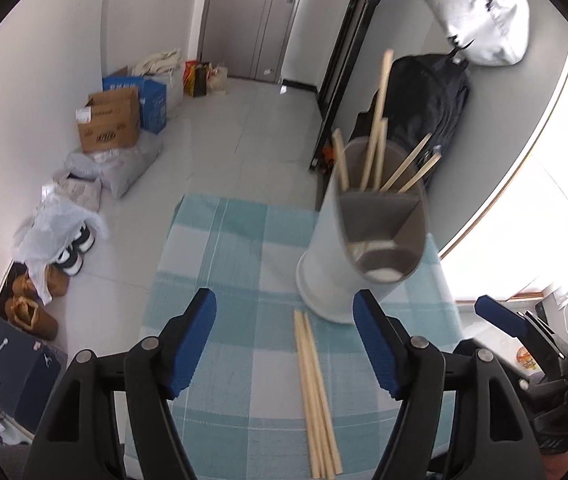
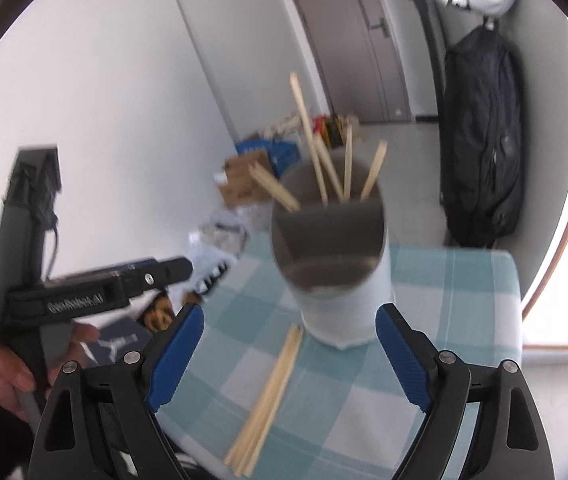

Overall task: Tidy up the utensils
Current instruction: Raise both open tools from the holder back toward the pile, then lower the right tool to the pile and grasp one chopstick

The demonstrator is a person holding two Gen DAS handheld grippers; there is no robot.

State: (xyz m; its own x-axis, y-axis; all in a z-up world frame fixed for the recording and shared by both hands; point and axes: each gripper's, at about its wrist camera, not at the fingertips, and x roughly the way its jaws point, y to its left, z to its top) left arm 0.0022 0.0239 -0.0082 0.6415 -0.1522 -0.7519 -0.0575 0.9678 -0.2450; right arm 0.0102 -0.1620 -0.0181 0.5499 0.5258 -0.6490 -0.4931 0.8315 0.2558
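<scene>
Left claw (image 1: 285, 340) spread and empty, right claw (image 2: 289, 354) likewise, loose chopsticks (image 1: 315, 396) beside utensil holder (image 1: 359, 248)

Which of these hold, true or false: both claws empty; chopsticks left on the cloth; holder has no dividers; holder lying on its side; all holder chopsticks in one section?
1. Left claw and right claw are open and empty. True.
2. Loose chopsticks lie on the checked cloth. True.
3. Holder has no dividers. False: inner walls split it into sections.
4. Holder lies on its side. False: it stands upright.
5. Standing chopsticks share the far section. True.
</scene>
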